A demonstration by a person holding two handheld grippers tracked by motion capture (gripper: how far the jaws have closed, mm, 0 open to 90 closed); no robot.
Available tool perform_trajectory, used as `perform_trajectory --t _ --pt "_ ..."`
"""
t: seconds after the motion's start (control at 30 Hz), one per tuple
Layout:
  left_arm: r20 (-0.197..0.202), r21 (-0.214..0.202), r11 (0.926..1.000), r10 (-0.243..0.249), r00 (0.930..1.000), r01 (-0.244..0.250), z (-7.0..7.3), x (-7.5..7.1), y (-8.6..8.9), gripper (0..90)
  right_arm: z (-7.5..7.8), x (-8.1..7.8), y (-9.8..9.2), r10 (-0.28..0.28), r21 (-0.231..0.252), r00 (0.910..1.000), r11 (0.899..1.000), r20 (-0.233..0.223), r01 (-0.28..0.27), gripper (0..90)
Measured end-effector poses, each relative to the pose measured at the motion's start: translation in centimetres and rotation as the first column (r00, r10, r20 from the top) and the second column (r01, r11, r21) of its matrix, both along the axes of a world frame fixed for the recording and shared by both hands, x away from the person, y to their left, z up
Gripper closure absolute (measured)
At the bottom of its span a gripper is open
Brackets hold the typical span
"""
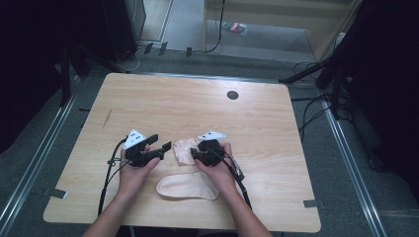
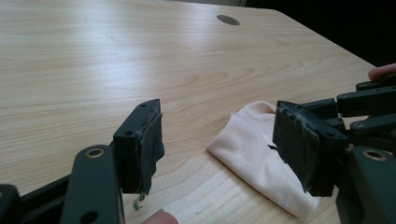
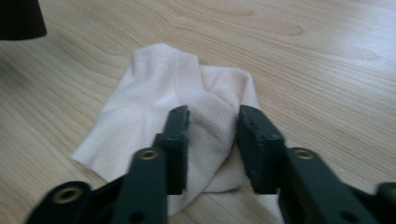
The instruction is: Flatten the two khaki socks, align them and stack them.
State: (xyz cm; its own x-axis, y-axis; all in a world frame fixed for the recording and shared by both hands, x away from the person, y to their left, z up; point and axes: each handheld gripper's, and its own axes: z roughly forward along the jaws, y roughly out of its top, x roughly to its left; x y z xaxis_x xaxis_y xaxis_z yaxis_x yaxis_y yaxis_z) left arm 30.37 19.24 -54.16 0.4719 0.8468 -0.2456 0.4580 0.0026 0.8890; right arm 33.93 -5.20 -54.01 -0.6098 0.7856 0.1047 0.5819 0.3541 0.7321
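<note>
On the table (image 1: 197, 98) two pale socks lie near the person's edge: a crumpled sock (image 1: 184, 150) between the two grippers and a flat sock (image 1: 188, 186) just at its 6 o'clock, between the wrists. In the high view the left gripper (image 1: 160, 146) sits at 9 o'clock of the crumpled sock, pointing toward it, its jaws spread with bare wood between them; the right gripper (image 1: 193, 154) is at the sock's 3 o'clock edge, where that view is too small to tell how its jaws stand. The right gripper view settles this: the right gripper (image 3: 212, 135) has its jaws on either side of a raised ribbed fold of the crumpled sock (image 3: 159, 93), with the cloth bunched between them; whether the pads already press on it cannot be told, since a sliver of gap shows on each side. That view also shows the sock's ribbed weave and its folded-over layers, which the high view blurs into one pale lump. The left gripper view shows the left gripper (image 2: 219, 140) wide apart over the table (image 2: 116, 56), nothing between the pads, and the crumpled sock (image 2: 252, 144) lying at 3 o'clock partly behind its right-hand jaw; at the far right edge of that view dark linkage and a fingertip (image 2: 383, 71) show. The round dark hole (image 1: 232, 95) in the table sits at 12 o'clock, well apart from the socks, and it shows again in the left gripper view (image 2: 228, 19). The flat sock appears in the high view.
</note>
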Motion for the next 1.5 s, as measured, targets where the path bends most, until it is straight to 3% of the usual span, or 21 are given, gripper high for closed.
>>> perform_trajectory --t 0.03,0.07,0.13,0.3,0.47,0.63,0.83,0.87,0.97,1.03,1.1,1.13,1.17,1.2,1.23,1.27,1.3,1.33,1.4,1.43,1.5 --pt "0.000 0.000 1.0000 0.000 1.0000 0.000 0.0 0.0 0.0 33.9 0.0 0.0 0.0 0.000 0.000 1.0000 1.000 0.000 0.000 66.7" --pt "-0.006 0.001 1.0000 -0.002 1.0000 0.002 -0.1 -0.1 0.0 33.9 0.0 -0.2 0.2 -0.003 -0.032 0.9999 0.999 0.014 0.004 80.6" --pt "-0.008 -0.002 1.0000 -0.005 1.0000 0.005 0.0 -0.1 0.1 33.8 0.1 -0.4 0.2 0.008 -0.042 0.9995 0.999 0.030 -0.007 86.8" --pt "0.003 -0.006 0.9999 -0.010 0.9999 0.010 0.1 -0.2 0.4 32.5 1.5 -0.9 0.3 0.016 0.024 0.9972 1.000 0.073 -0.017 88.1" --pt "-0.004 -0.005 0.9996 -0.026 0.9996 0.026 0.0 -0.2 0.3 29.5 3.9 -1.1 0.5 0.018 0.088 0.9943 0.996 0.105 -0.027 88.2" --pt "-0.053 0.005 0.9980 -0.063 0.9966 0.063 -0.5 0.0 -0.7 26.9 6.0 -1.1 1.3 0.035 0.104 0.9895 0.993 0.140 -0.050 88.3" --pt "-0.124 0.051 0.9939 -0.091 0.9882 0.098 -0.7 0.6 -1.6 24.6 8.6 -1.2 2.7 0.058 0.135 0.9814 0.987 0.183 -0.084 88.3" --pt "-0.111 0.060 0.9932 -0.093 0.9894 0.100 -0.7 0.6 -1.6 25.6 9.1 -1.3 3.0 0.067 0.142 0.9790 0.985 0.192 -0.096 88.3" --pt "-0.083 0.141 0.9892 -0.030 0.9961 0.042 -0.4 0.7 -1.8 32.2 10.9 -1.9 3.4 0.097 0.164 0.9690 0.977 0.227 -0.136 88.3" --pt "-0.084 0.184 0.9826 0.040 0.9956 -0.024 -0.3 0.8 -1.4 46.2 11.7 -2.4 3.1 0.110 0.177 0.9628 0.972 0.247 -0.156 88.3" --pt "-0.086 0.190 0.9808 0.061 0.9944 -0.044 -0.2 0.9 -1.0 74.7 11.9 -2.7 2.5 0.112 0.181 0.9614 0.970 0.251 -0.161 88.4" --pt "-0.094 0.197 0.9789 0.075 0.9927 -0.055 0.2 0.8 0.1 88.1 11.7 -2.8 1.3 0.096 0.185 0.9653 0.972 0.243 -0.143 88.9" --pt "-0.083 0.209 0.9760 0.081 0.9932 -0.062 0.4 0.7 0.4 89.3 11.2 -2.7 0.5 0.076 0.179 0.9700 0.977 0.231 -0.119 89.2" --pt "-0.058 0.226 0.9709 0.093 0.9939 -0.078 0.6 0.5 0.7 89.6 10.8 -2.5 -0.1 0.065 0.174 0.9738 0.979 0.218 -0.104 89.4" --pt "-0.020 0.265 0.9589 0.110 0.9937 -0.101 0.9 0.3 0.9 89.8 10.1 -2.2 -0.9 0.040 0.174 0.9798 0.982 0.196 -0.074 89.6" --pt "-0.020 0.265 0.9589 0.110 0.9937 -0.101 0.9 0.3 0.9 89.9 9.1 -1.9 -1.9 0.004 0.178 0.9861 0.984 0.166 -0.034 89.8" --pt "0.028 0.320 0.9402 0.114 0.9931 -0.117 1.1 -0.1 0.6 90.0 8.3 -1.6 -2.6 -0.014 0.178 0.9900 0.984 0.140 -0.011 89.9" --pt "0.047 0.348 0.9299 0.110 0.9928 -0.119 1.1 -0.3 0.4 90.0 7.4 -1.4 -3.1 -0.026 0.176 0.9921 0.984 0.123 0.004 89.9" --pt "0.077 0.438 0.8915 0.089 0.9930 -0.114 0.9 -0.7 -0.3 90.0 6.1 -1.3 -3.6 -0.034 0.153 0.9935 0.988 0.108 0.017 90.0" --pt "0.079 0.463 0.8798 0.079 0.9938 -0.106 0.7 -0.8 -0.6 90.0 5.4 -1.2 -3.6 -0.036 0.131 0.9939 0.991 0.104 0.022 90.0" --pt "0.058 0.486 0.8702 0.058 0.9967 -0.079 0.1 -0.8 -1.0 90.0 4.2 -1.1 -3.8 -0.041 0.106 0.9948 0.994 0.093 0.031 90.0"
